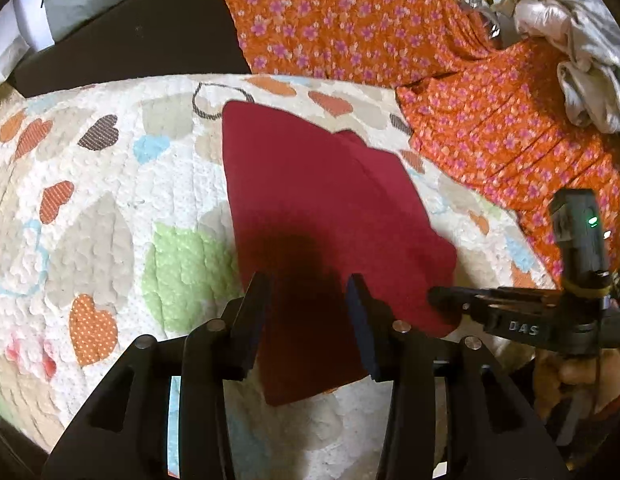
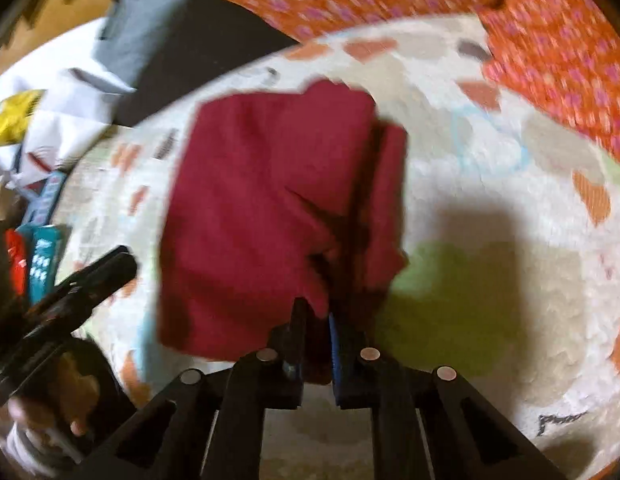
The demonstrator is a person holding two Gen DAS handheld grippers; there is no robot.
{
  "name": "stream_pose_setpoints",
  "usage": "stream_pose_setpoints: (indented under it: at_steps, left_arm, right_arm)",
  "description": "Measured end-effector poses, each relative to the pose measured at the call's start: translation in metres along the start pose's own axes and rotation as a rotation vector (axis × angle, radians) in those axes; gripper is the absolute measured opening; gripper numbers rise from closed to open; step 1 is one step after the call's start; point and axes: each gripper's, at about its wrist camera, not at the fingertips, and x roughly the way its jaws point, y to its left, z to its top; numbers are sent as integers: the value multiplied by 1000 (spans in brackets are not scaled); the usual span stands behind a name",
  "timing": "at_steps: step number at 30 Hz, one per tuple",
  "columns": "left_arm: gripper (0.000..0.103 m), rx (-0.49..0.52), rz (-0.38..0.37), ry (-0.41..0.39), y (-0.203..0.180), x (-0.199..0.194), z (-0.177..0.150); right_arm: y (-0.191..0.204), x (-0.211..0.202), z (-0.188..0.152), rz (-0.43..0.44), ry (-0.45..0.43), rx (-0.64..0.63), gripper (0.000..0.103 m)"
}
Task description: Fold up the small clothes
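A small dark red garment [image 1: 310, 200] lies partly folded on a white quilt with heart patches [image 1: 109, 200]. My left gripper [image 1: 310, 292] is open, its jaws spread just above the garment's near edge, holding nothing. My right gripper [image 2: 316, 316] is shut on the garment's [image 2: 261, 208] near right edge, lifting a fold of it. The right gripper also shows at the right of the left wrist view [image 1: 442, 296], its tip on the cloth's corner. The left gripper appears at the left of the blurred right wrist view [image 2: 109, 272].
An orange floral cloth [image 1: 390, 40] covers the far and right side of the quilt. A crumpled pale garment [image 1: 570, 40] lies at the far right. A dark board [image 1: 129, 40] and grey fabric lie far left. Boxes and papers [image 2: 37, 200] sit at the left.
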Motion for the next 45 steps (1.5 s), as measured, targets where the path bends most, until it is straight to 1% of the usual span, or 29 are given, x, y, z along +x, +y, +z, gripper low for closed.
stream_pose_setpoints:
  at_steps: [1,2,4,8,9,10,12,16,17,18,20,22,23,25,27,30,32,33,34,35,36,38,40,41,42,43,44,45]
  left_arm:
    - [40,10,11,1,-1,0,0]
    - [40,22,23,-5,-3,0,1]
    - [40,30,47,-12,-3,2,4]
    - [40,14,78,-17,0,10,16]
    - [40,10,87,-21,1,12,19]
    - [40,8,99,-25,2,15,22]
    - [40,12,131,-27,5,23,29]
    - [40,6,156,1,13,43,37]
    - [43,4,154,4,14,46,37]
    - [50,-2,156,5,17,51,38]
    - [59,-11,160,1,19,57,39]
    - [59,-17,156,6,20,62,39]
    - [59,-24,151,10,20,64,40]
    - [59,-29,148,11,19,65,40]
    - [59,-23,153,11,18,64,40]
    - [59,-19,157,6,17,63,39]
    - [60,-28,155,6,17,63,39]
    - [60,-31,155,8,17,63,38]
    - [60,-33,153,12,17,63,38]
    - [60,-33,145,22,16,62,37]
    - [60,-33,134,30,17,61,37]
    - [60,-48,91,37,20,55,35]
    - [60,-76,53,42,26,49,33]
    - [61,-98,27,48,30,47,33]
    - [63,-111,14,51,33,46,32]
    - [66,-131,1,50,38,45,31]
    - [72,-151,-10,42,42,44,31]
    - [76,-171,-19,33,45,45,31]
  right_arm:
    - [1,-2,0,-7,-2,-6,12]
    - [3,-7,0,-11,-9,-17,18]
    - [9,-22,4,-23,-43,-35,20]
    - [26,-50,19,-79,-160,-109,23]
    - [32,-51,25,-82,-181,-132,24]
    - [33,-48,32,-83,-184,-141,27]
    - [38,-31,47,-96,-168,-154,27]
    - [37,1,68,-90,-118,-153,27]
    - [35,12,74,-100,-108,-149,27]
    - [32,19,77,-111,-104,-146,27]
    - [23,36,83,-137,-80,-127,27]
    - [15,48,86,-131,-65,-108,27]
    - [12,50,87,-121,-84,-103,27]
    - [11,49,90,-118,-81,-105,27]
    - [12,36,87,-103,-83,-102,27]
    - [14,15,72,-77,-88,-77,28]
    - [19,9,61,-65,-85,-94,31]
    - [23,9,54,-79,-76,-113,36]
    - [24,13,48,-98,-62,-123,42]
    - [22,24,40,-120,-30,-130,45]
    - [19,30,38,-112,-14,-122,45]
    - [9,22,41,-57,-29,-70,45]
    - [-3,6,48,16,-81,-7,45]
    - [-7,1,51,25,-101,7,47]
    - [-13,-4,55,9,-126,23,48]
    - [-17,-5,59,-14,-142,33,52]
    - [-23,-2,63,-29,-147,44,57]
    - [-31,6,68,-25,-130,56,58]
